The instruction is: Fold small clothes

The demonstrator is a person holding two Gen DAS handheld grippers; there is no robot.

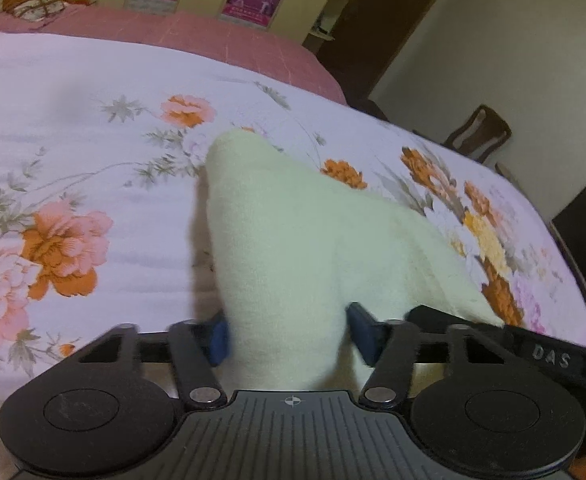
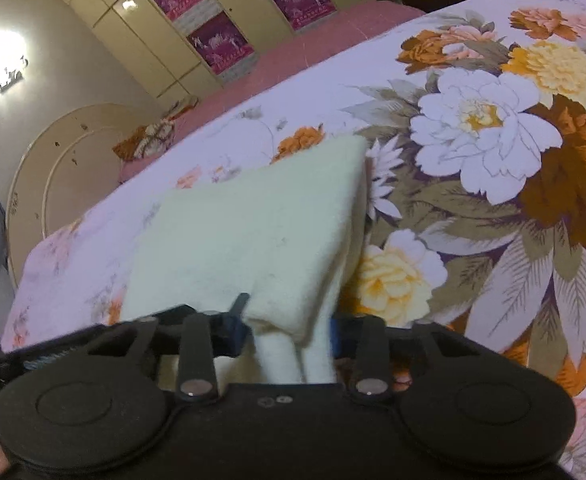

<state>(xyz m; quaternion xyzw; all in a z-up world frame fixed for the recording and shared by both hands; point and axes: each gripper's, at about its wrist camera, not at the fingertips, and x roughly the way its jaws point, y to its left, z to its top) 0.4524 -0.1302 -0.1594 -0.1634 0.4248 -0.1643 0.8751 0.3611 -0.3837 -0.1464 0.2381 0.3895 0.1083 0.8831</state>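
A bedroom is lying around us: cream wardrobe doors (image 2: 133, 40) with magenta posters are standing at the back, and a wide bed (image 1: 73, 152) under a floral bedspread is carrying the work. On it, a pale cream cloth (image 1: 289, 232) is being held up at its near edge by both tools while its far part is resting on the bedspread.

The left gripper (image 1: 289, 336) is pinching the cloth's near edge, its blue-padded jaws closing partway onto a thick bunch of fabric. The right gripper (image 2: 289, 332) is clamping another stretch of that edge, its jaws drawn nearer together on what look like doubled layers.

To my eye a fold is under way. Doing it well is calling for both corners travelling level and taut, then landing squarely on the far edge before letting go.
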